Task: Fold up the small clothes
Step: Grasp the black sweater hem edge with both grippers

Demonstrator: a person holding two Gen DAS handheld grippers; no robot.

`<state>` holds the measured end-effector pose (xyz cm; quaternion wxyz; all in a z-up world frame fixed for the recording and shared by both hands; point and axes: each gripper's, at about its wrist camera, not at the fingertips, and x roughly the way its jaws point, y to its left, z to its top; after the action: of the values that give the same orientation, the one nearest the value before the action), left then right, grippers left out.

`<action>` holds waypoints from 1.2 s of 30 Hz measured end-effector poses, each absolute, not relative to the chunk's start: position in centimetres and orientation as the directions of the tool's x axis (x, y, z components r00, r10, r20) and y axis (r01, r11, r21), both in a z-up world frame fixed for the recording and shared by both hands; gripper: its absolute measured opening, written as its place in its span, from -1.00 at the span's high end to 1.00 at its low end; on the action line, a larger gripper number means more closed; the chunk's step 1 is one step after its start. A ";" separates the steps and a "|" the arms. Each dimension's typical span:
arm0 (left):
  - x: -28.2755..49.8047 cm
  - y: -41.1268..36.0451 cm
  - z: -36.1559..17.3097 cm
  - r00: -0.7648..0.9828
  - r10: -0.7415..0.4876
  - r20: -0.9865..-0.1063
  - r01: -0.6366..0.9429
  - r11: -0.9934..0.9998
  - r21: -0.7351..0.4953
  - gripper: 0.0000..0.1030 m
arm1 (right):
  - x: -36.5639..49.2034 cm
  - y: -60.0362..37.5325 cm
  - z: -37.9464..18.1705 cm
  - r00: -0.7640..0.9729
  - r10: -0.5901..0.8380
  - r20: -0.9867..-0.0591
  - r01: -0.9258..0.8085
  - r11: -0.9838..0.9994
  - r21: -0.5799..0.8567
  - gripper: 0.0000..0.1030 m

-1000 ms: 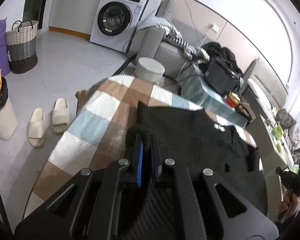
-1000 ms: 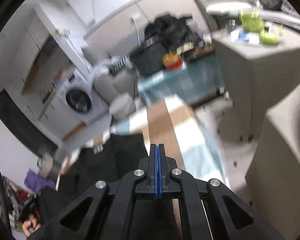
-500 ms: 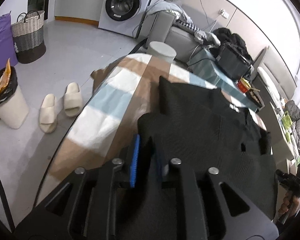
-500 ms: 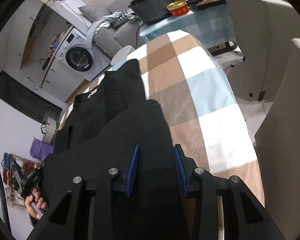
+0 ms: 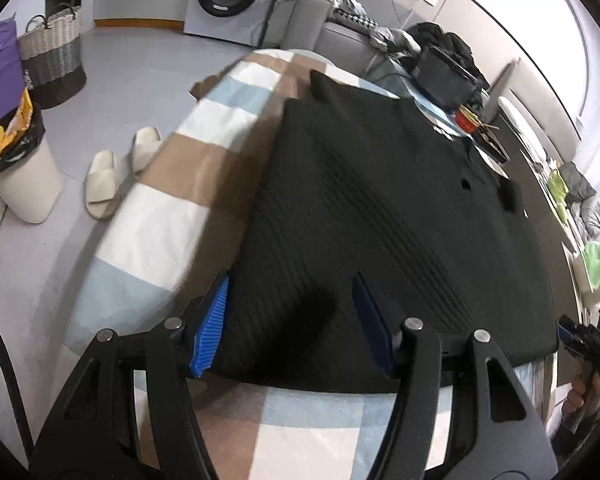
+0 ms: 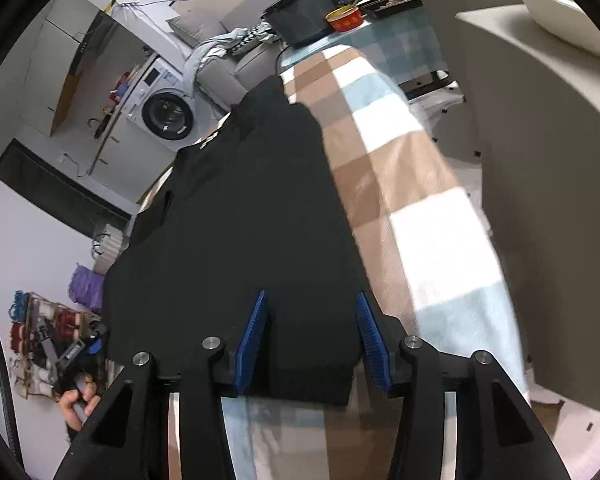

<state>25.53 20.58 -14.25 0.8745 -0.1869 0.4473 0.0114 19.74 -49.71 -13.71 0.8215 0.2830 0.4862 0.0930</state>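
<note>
Ribbed black garment [image 5: 380, 208] lies flat on checked cloth [image 5: 172, 216]; both claws opening, grasping nothing.

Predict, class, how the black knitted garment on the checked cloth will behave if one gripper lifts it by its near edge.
The black garment is probably floppy: it lies flat and follows the checked cloth, so a lifted edge should sag and drape. Its ribbed knit looks grippy rather than slippery. The left gripper and right gripper, jaws opening over it, pinch nothing.
</note>
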 end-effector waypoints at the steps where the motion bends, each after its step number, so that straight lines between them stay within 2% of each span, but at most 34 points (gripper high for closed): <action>1: 25.4 20.4 -14.3 0.600 -0.155 -0.785 -0.182 0.929 -0.323 -0.12 | 19.7 -49.5 -13.6 0.509 0.430 -0.746 0.113 0.826 0.553 0.08; 2: 25.2 20.2 -14.3 0.607 -0.167 -0.777 -0.172 0.927 -0.334 -0.08 | 19.8 -49.3 -13.6 0.509 0.434 -0.743 0.100 0.828 0.552 0.08; 4: 25.0 19.8 -14.2 0.616 -0.179 -0.767 -0.159 0.926 -0.343 0.48 | 20.0 -48.8 -13.5 0.511 0.443 -0.736 0.080 0.828 0.555 0.08; 5: 25.0 19.7 -14.2 0.615 -0.184 -0.767 -0.152 0.927 -0.344 0.61 | 20.2 -48.6 -13.5 0.507 0.444 -0.739 0.079 0.830 0.552 0.08; 6: 24.9 19.5 -14.1 0.616 -0.186 -0.765 -0.147 0.928 -0.344 0.85 | 20.3 -48.5 -13.5 0.508 0.443 -0.739 0.075 0.832 0.550 0.08; 7: 24.8 19.4 -14.1 0.619 -0.182 -0.764 -0.145 0.930 -0.339 0.94 | 20.4 -48.4 -13.6 0.513 0.440 -0.737 0.070 0.835 0.546 0.09; 9: 24.5 19.2 -13.9 0.626 -0.172 -0.761 -0.139 0.935 -0.326 0.95 | 20.5 -48.1 -13.6 0.529 0.436 -0.728 0.054 0.839 0.542 0.41; 10: 24.3 19.2 -13.8 0.627 -0.169 -0.761 -0.135 0.938 -0.320 0.95 | 20.6 -48.1 -13.7 0.532 0.440 -0.724 0.049 0.837 0.545 0.67; 11: 24.0 19.1 -13.6 0.629 -0.169 -0.759 -0.130 0.939 -0.317 0.95 | 20.5 -48.2 -13.9 0.531 0.451 -0.717 0.049 0.829 0.557 0.83; 23: 16.1 19.8 -12.7 0.629 -0.174 -0.758 -0.084 0.954 -0.288 0.95 | 15.6 -48.2 -12.7 0.492 0.500 -0.713 -0.012 0.823 0.568 0.93; 28: 14.3 20.0 -12.9 0.633 -0.170 -0.755 -0.080 0.956 -0.282 0.95 | 13.3 -48.0 -11.9 0.514 0.462 -0.722 -0.026 0.851 0.525 0.86; 30: 14.5 20.3 -12.7 0.640 -0.173 -0.749 -0.089 0.951 -0.296 0.95 | 13.2 -48.3 -11.7 0.538 0.423 -0.729 0.002 0.865 0.502 0.60; 36: 15.1 21.8 -11.8 0.666 -0.163 -0.728 -0.127 0.937 -0.326 0.95 | 13.4 -49.1 -12.2 0.554 0.384 -0.739 0.033 0.876 0.480 0.16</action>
<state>15.12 21.84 -11.84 0.8953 -0.1775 0.4084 -0.0101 13.44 -49.07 -12.20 0.8520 0.2263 0.4607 0.1028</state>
